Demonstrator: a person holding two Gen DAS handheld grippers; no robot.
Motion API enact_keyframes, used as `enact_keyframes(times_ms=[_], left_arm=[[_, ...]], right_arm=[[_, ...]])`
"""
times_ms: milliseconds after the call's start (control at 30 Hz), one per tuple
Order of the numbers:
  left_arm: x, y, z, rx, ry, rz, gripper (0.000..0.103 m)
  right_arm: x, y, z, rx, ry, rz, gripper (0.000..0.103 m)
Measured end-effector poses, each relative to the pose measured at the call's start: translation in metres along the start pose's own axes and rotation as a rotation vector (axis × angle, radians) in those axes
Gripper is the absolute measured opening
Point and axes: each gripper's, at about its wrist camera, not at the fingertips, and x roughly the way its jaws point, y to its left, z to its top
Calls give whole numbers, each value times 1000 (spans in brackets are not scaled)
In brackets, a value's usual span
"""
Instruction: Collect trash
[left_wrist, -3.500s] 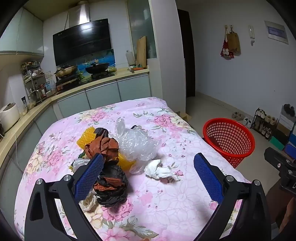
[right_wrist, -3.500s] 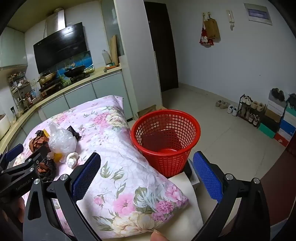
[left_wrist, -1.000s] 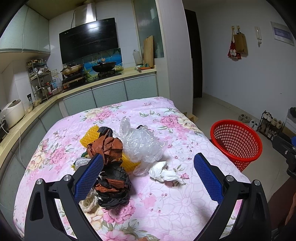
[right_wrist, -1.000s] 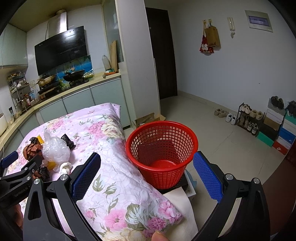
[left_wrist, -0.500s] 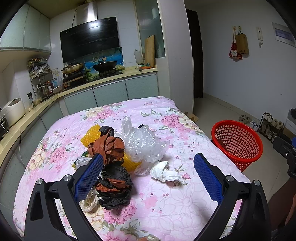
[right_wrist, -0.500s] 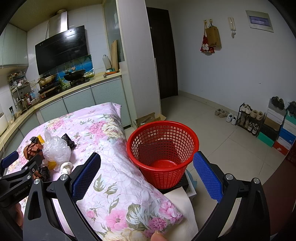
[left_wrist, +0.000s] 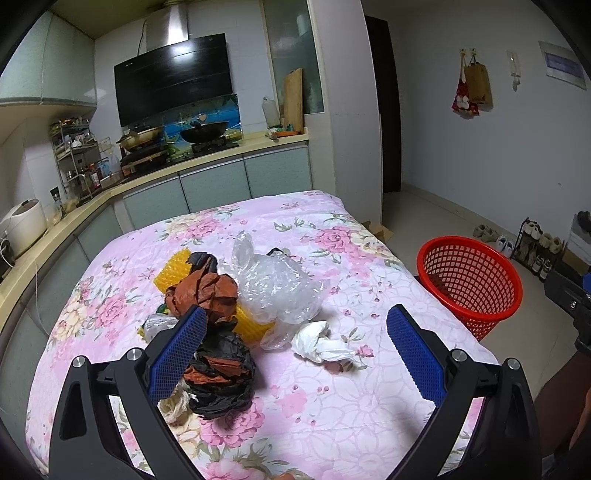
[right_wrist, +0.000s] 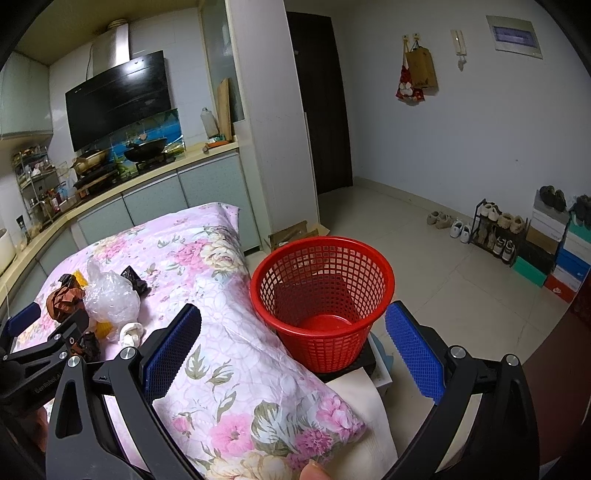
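While both grippers gape empty, left gripper (left_wrist: 295, 354) over trash pile (left_wrist: 236, 306), right gripper (right_wrist: 291, 350) by red basket (right_wrist: 321, 291), printed lettering illegible.

One red mesh basket (left_wrist: 469, 282) stands at three o'clock of a table under one floral cloth (left_wrist: 314, 391). On it: one clear plastic bag (left_wrist: 277, 284), one white crumpled tissue (left_wrist: 321, 345), two brown-and-black paper wads (left_wrist: 205, 291) and one yellow textured sheet (left_wrist: 177, 267).

Trash pile (left_wrist: 236, 295) heaped mid-bed: clear plastic bag, crumpled brown-black wrappers, white tissue; empty red mesh basket (right_wrist: 321, 295) upright on floor beside bed.
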Motion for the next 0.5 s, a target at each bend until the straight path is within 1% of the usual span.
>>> enact_keyframes(times_ms=[133,400,500], left_arm=[[2,-8,2,18,3,-11,95],[8,-25,4,48,17,-55,95],[11,-31,3,57,25,-72,95]], right_arm=[[-2,-4,-1,18,6,-15,97],[1,-17,-2,48,12,-67,97],[4,-22,-4,63,25,-73,97]])
